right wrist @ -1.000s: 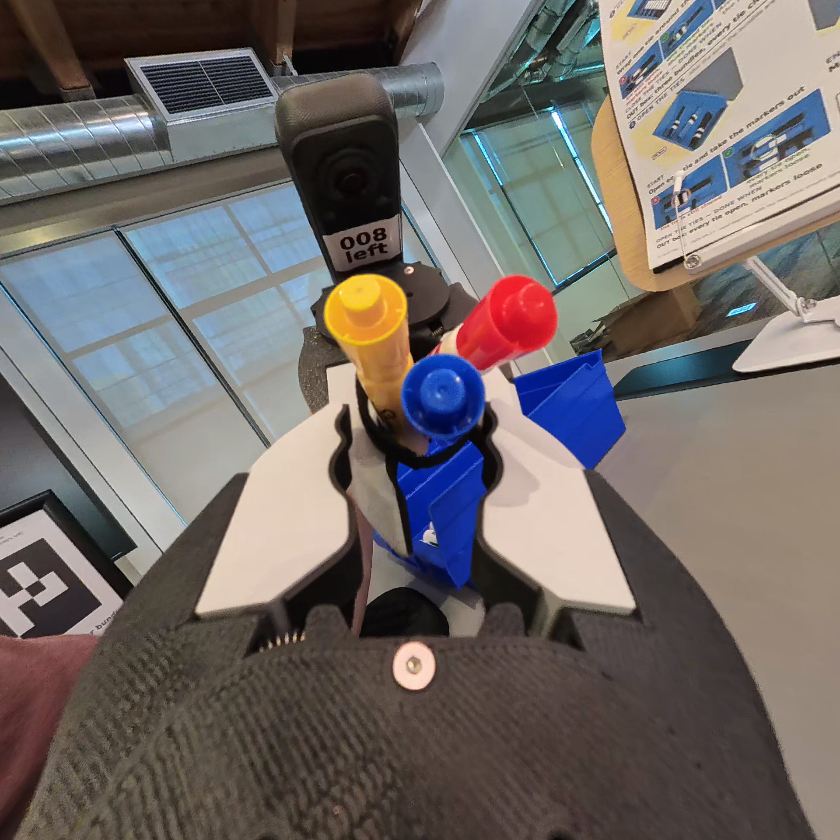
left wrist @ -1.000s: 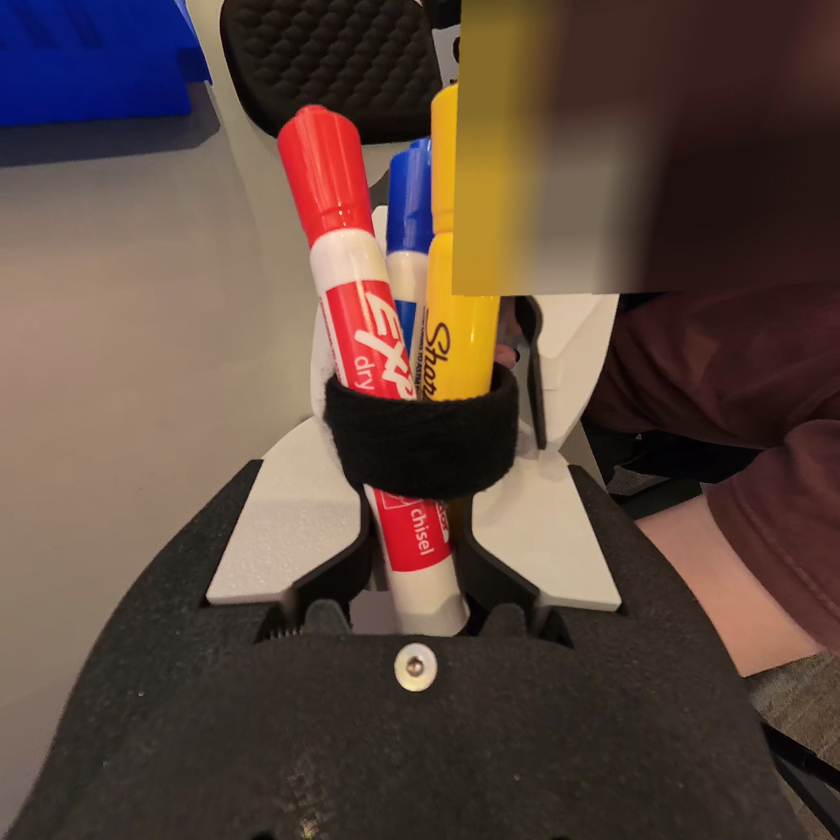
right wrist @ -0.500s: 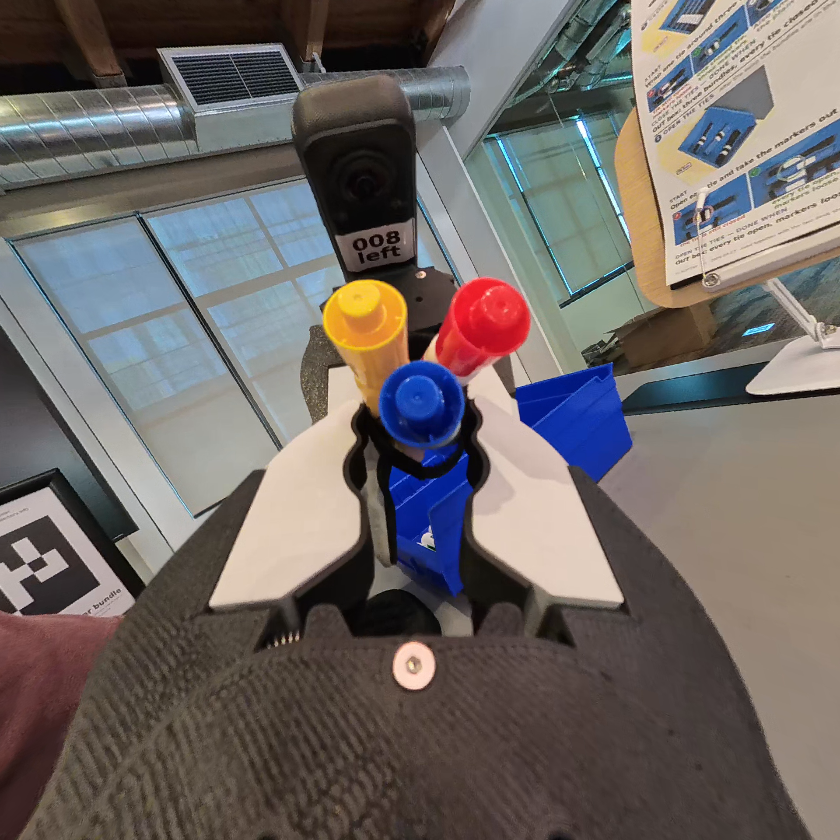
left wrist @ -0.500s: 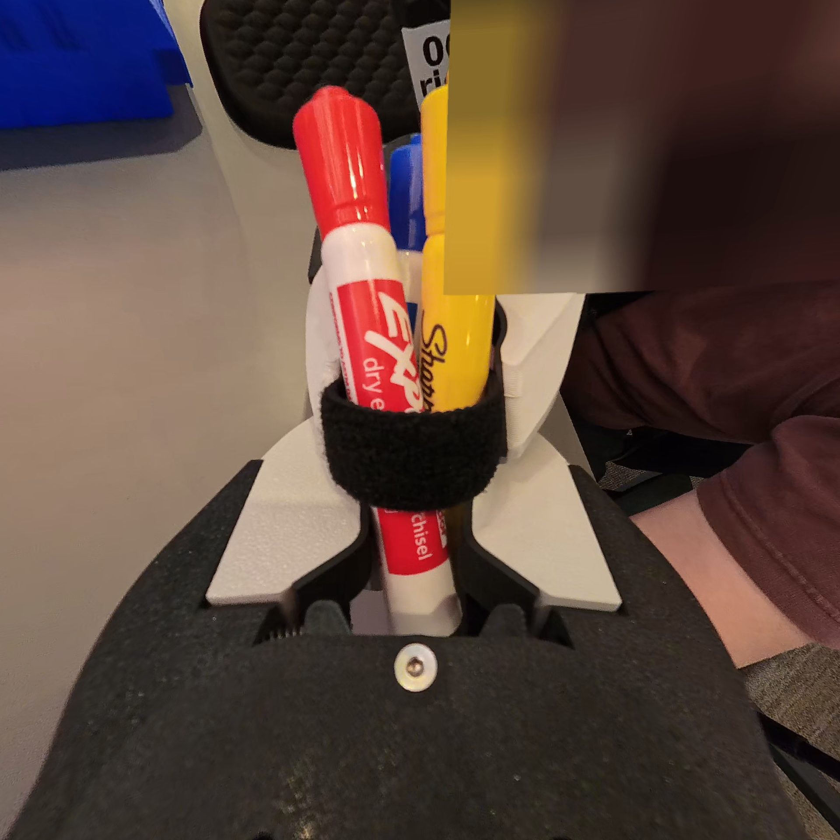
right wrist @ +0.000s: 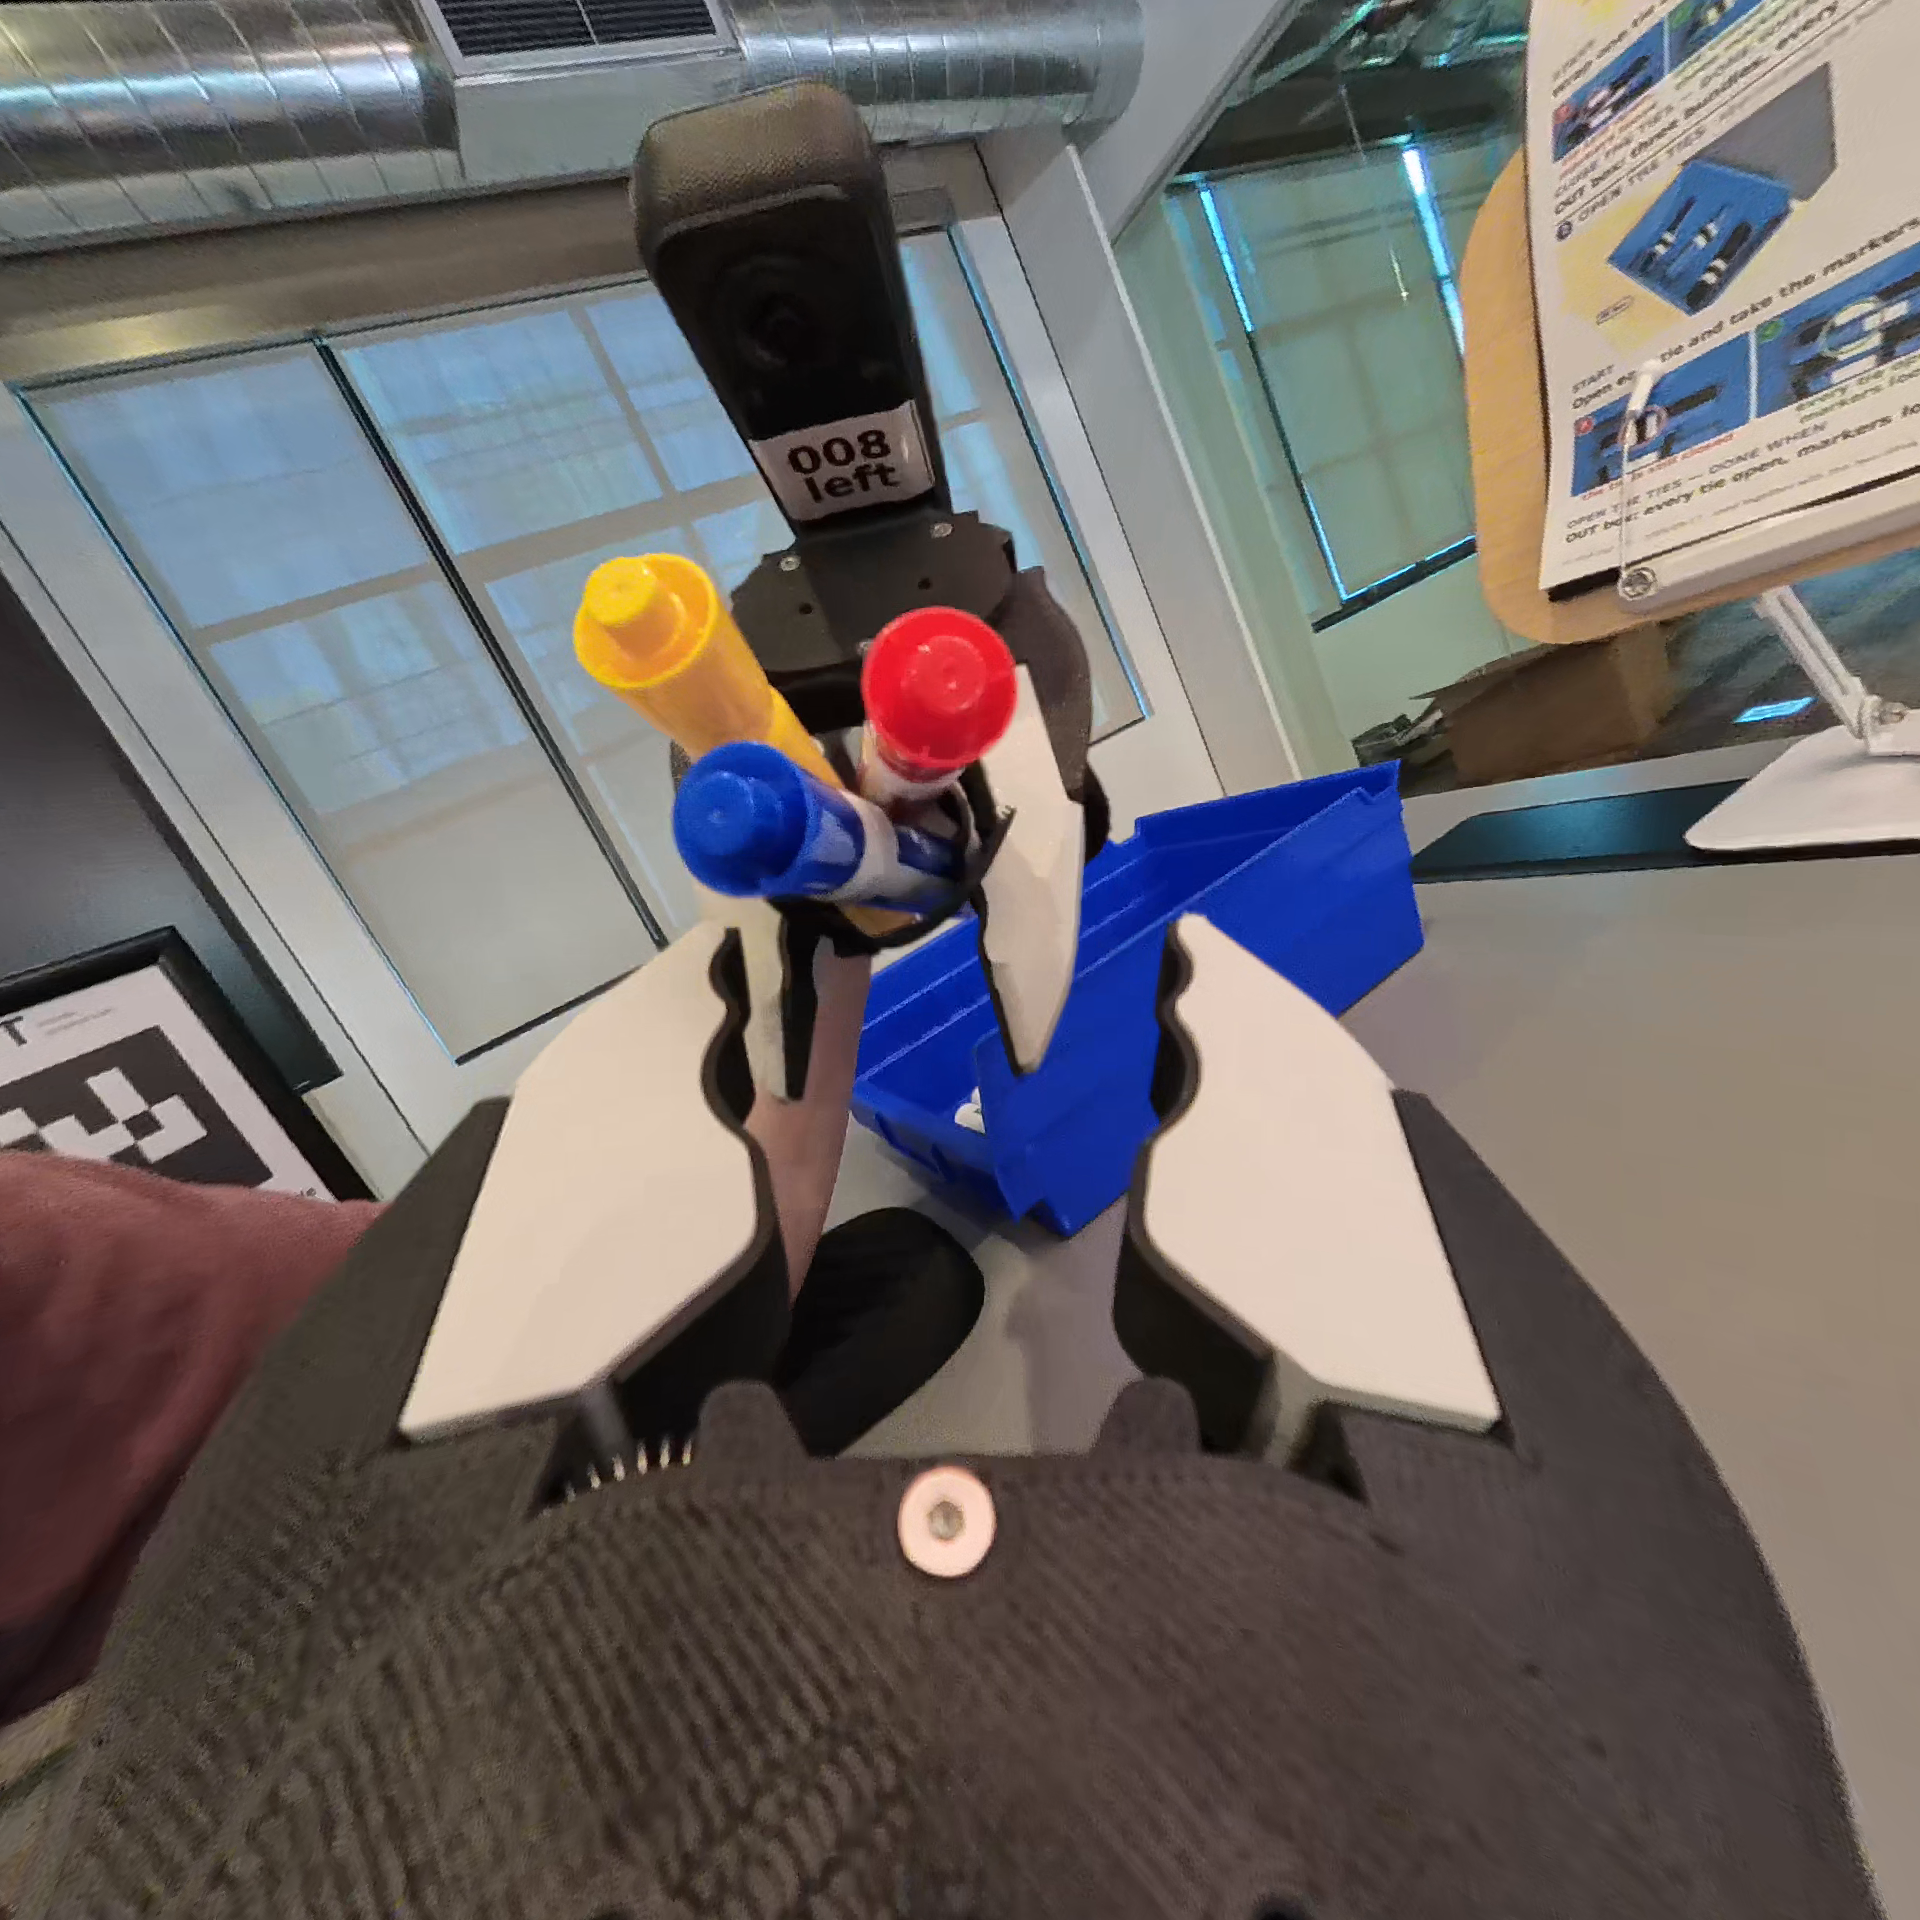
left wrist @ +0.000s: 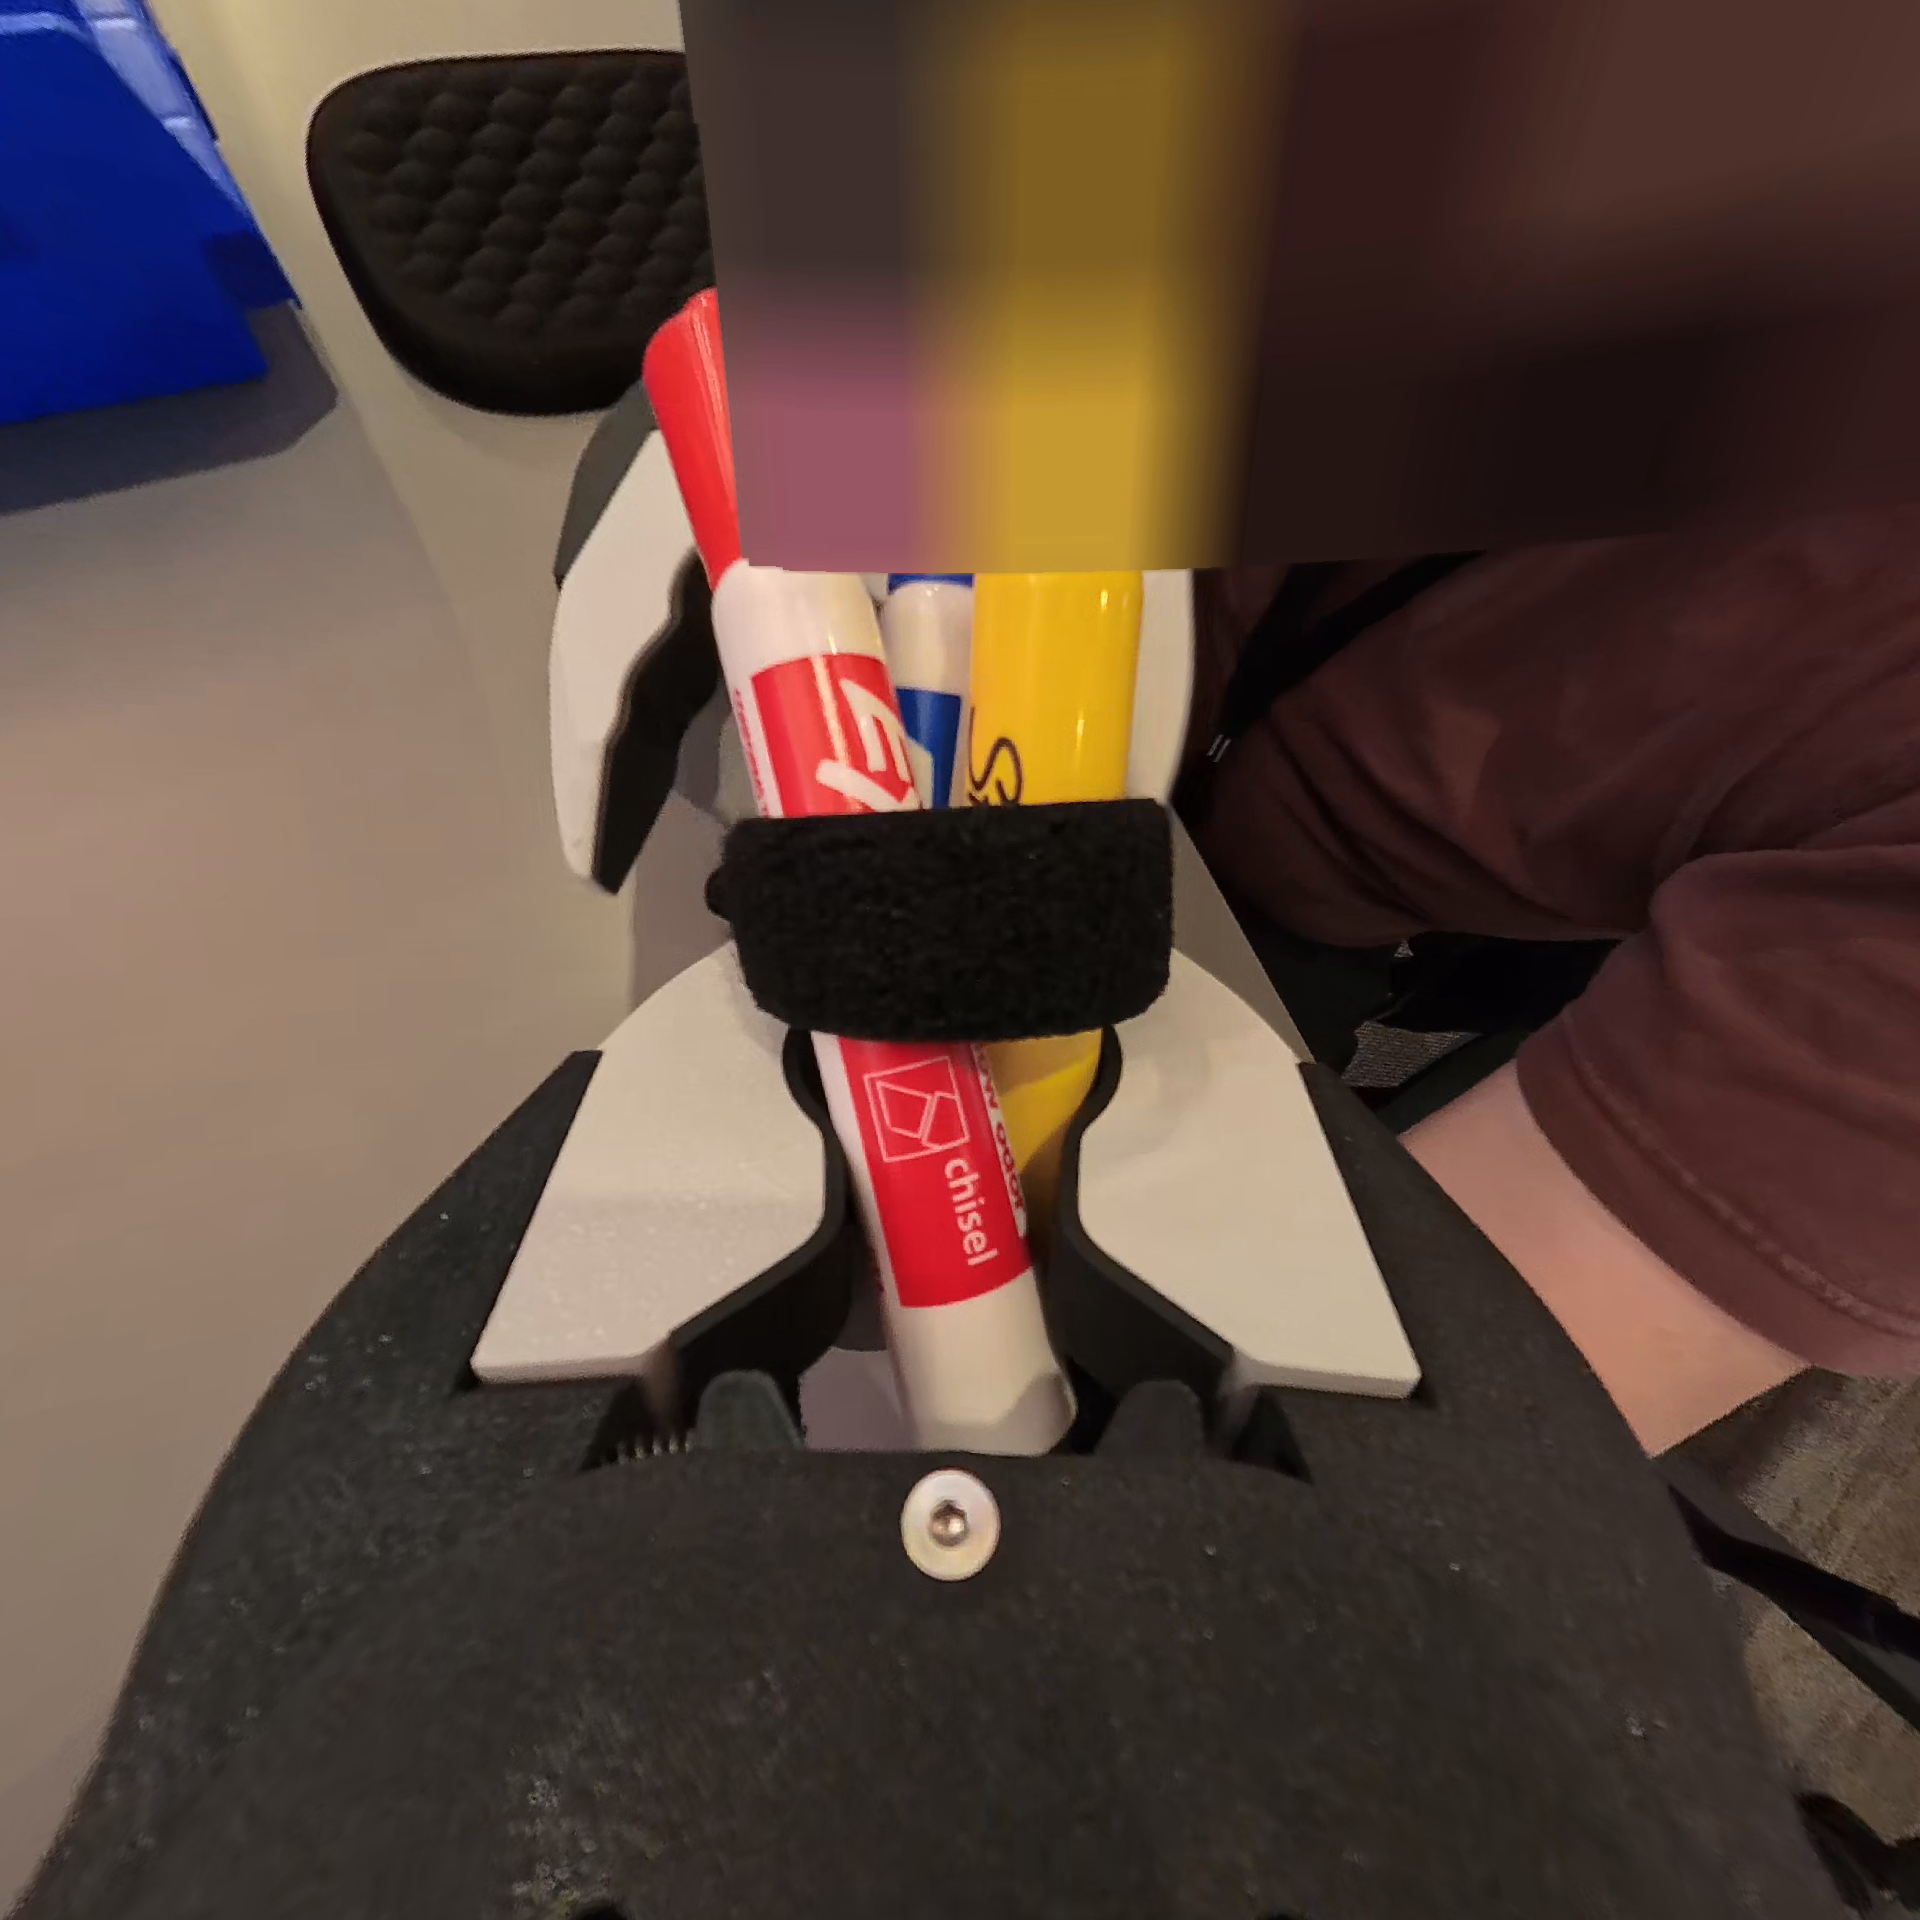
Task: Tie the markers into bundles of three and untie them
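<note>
The left gripper (left wrist: pixel 951 1153) is clamped on the lower barrels of three markers, its white fingers (left wrist: pixel 686 1164) pressed in against them, and the bundle stands up out of the grip, lifted above the pale grey table (left wrist: pixel 260 883). The right gripper (right wrist: pixel 940 1049) faces it with its jaws spread wide and nothing between them; the marker caps point back toward its camera. The red marker (left wrist: pixel 925 1174) sits nearest in the left wrist view, white barrel with a red label, leaning a little left; the yellow marker (left wrist: pixel 1055 696) is beside it on the right, and the blue marker (left wrist: pixel 925 686) is tucked between and behind them. A black hook-and-loop strap (left wrist: pixel 945 920) runs around all three just above the fingertips, looking snug. From the right wrist view the caps fan apart: yellow up left, red to the right, blue lowest. Beyond the grippers, a blue bin (right wrist: pixel 1195 935) sits on the table, tilted in the view; I can't tell what is in it. Farther right an instruction sheet (right wrist: pixel 1714 291) leans on a stand (right wrist: pixel 1829 769). Behind are big windows (right wrist: pixel 416 644), a silver duct (right wrist: pixel 208 114) overhead, and a dark red sleeve (left wrist: pixel 1662 883) of the person at the table's edge.
</note>
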`<state>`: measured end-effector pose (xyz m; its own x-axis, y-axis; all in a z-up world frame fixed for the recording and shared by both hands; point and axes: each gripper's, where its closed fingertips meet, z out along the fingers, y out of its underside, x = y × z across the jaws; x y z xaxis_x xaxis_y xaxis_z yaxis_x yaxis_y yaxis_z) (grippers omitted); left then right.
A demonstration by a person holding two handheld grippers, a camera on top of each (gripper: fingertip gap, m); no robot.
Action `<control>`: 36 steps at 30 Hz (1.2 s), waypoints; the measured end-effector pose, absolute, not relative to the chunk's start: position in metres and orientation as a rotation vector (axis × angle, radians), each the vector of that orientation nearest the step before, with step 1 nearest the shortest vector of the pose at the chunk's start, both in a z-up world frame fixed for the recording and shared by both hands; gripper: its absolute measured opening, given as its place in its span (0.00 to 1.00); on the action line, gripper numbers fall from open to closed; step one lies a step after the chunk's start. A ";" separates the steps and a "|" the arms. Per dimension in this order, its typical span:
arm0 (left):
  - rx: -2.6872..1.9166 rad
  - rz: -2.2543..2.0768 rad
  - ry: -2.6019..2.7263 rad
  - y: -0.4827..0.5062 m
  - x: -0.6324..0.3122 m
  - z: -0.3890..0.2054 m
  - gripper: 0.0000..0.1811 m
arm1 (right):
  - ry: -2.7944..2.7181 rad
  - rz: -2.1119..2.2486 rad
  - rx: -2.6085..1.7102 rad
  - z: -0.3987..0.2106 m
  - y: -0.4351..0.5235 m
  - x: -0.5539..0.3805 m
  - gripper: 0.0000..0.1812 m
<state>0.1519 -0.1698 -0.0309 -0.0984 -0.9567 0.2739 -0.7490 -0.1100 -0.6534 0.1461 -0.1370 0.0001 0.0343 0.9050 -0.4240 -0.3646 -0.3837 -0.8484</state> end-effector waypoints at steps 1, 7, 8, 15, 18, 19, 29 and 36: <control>-1.875 -1.032 1.879 -0.171 0.152 -0.030 0.23 | -0.632 1.566 -1.272 -0.001 -0.137 0.149 0.42; -1.767 -1.087 1.914 -0.182 0.154 -0.019 0.23 | -0.660 1.587 -1.245 -0.001 -0.139 0.155 0.42; -1.763 -1.086 1.918 -0.183 0.153 -0.019 0.23 | -0.664 1.591 -1.240 -0.001 -0.140 0.155 0.42; -1.759 -1.068 1.902 -0.180 0.151 -0.017 0.23 | -0.683 1.654 -1.199 0.003 -0.151 0.149 0.39; -1.770 -1.040 1.903 -0.178 0.151 -0.019 0.24 | -0.667 1.703 -1.124 0.014 -0.157 0.150 0.40; -1.776 -1.033 1.904 -0.178 0.151 -0.020 0.24 | -0.661 1.708 -1.100 0.018 -0.159 0.151 0.40; -1.853 -1.016 1.884 -0.169 0.155 -0.030 0.23 | -0.583 1.621 -1.133 0.023 -0.147 0.139 0.38; -2.009 -0.920 1.823 -0.156 0.153 -0.042 0.23 | -0.473 1.565 -1.131 0.016 -0.134 0.139 0.35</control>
<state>0.1531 -0.1559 -0.0424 0.0028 -0.9634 0.2681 -0.7878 -0.1673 -0.5928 0.1391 -0.1340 0.0162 0.0493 0.9098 -0.4121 -0.5295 -0.3260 -0.7832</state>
